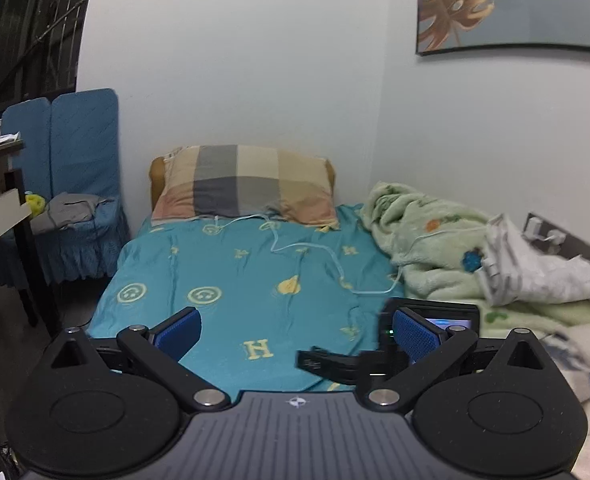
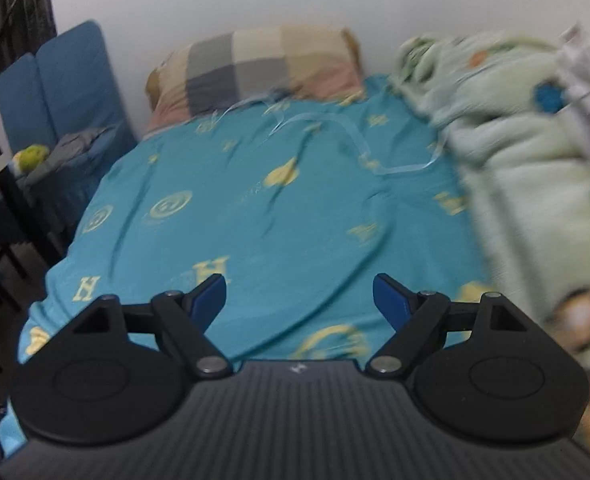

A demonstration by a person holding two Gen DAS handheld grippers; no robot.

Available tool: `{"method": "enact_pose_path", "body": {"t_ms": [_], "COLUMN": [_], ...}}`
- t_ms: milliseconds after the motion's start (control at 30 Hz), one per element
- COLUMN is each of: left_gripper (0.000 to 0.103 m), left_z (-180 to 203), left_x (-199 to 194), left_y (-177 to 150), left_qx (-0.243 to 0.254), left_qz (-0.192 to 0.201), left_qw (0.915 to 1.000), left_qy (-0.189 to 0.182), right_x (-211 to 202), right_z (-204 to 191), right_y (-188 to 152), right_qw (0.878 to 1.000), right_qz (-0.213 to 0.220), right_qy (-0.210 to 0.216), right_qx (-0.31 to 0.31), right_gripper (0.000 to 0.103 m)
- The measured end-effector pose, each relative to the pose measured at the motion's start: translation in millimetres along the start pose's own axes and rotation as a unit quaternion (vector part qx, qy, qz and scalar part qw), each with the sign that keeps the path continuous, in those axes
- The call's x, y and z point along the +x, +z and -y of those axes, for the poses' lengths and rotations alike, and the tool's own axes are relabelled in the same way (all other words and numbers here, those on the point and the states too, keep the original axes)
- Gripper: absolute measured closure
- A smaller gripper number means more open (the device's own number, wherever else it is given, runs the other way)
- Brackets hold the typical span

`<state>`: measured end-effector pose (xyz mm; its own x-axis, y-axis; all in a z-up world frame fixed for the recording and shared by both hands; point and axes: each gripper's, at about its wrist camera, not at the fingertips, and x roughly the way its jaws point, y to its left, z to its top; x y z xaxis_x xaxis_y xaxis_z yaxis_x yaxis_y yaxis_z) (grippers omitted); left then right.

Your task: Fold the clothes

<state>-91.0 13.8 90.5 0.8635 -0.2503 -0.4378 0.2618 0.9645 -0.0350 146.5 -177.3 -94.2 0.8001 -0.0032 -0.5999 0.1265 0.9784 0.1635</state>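
Clothes for folding are not being held: a crumpled grey garment (image 1: 69, 210) is lying on the blue-covered chair (image 1: 83, 184) beside the bed's left edge. Left tongs (image 1: 295, 334) and right tongs (image 2: 299, 300) are being held wide apart and empty above the teal patterned bedsheet (image 1: 231, 276), whose open middle is probably being kept as folding room, bounded by the pale green fleece blanket (image 1: 427, 248) and crossed by a thin white cable (image 1: 315, 250).

Left gripper (image 1: 297, 334) matte black, blue ribbed pads (image 1: 181, 334), silver pivot screws, round side housings, grey ridged body with small compass-like emblem; right gripper (image 2: 299, 300) identical, blue pads, grey ribbed body
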Motion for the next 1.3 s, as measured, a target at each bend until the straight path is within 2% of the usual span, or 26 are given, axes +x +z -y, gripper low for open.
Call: {"method": "enact_pose_path", "body": {"t_ms": [67,233,367,533,967,1300], "left_gripper": [0.0,0.0,0.0,0.0,0.0,0.0], "left_z": [-7,-19,-24,-29,-14,-16], "left_x": [18,53,70,87,72,54], "left_y": [-11,-35,-52,-67,-79,-70], "left_qx": [-0.01,-0.027,-0.032,-0.043,-0.038,-0.066], "left_qz": [-0.019,-0.069,-0.094,-0.125,-0.109,-0.088], "left_qw": [0.9996,0.997,0.9948,0.991,0.993,0.9936], "left_qy": [0.016,0.021,0.024,0.021,0.024,0.026], "right_x": [20,61,84,89,89,90], "right_z": [-24,-67,-77,-86,-86,-87], "right_y": [-12,-46,-60,-60,-62,-62], "right_qw": [1.0,0.996,0.992,0.989,0.989,0.989], "right_qz": [-0.002,0.002,-0.005,-0.005,-0.006,-0.007], "right_qy": [0.012,0.03,0.032,0.032,0.03,0.03], "right_qx": [-0.019,-0.09,-0.124,-0.145,-0.144,-0.143], "right_gripper": [0.021,0.021,0.019,0.019,0.018,0.018]}}
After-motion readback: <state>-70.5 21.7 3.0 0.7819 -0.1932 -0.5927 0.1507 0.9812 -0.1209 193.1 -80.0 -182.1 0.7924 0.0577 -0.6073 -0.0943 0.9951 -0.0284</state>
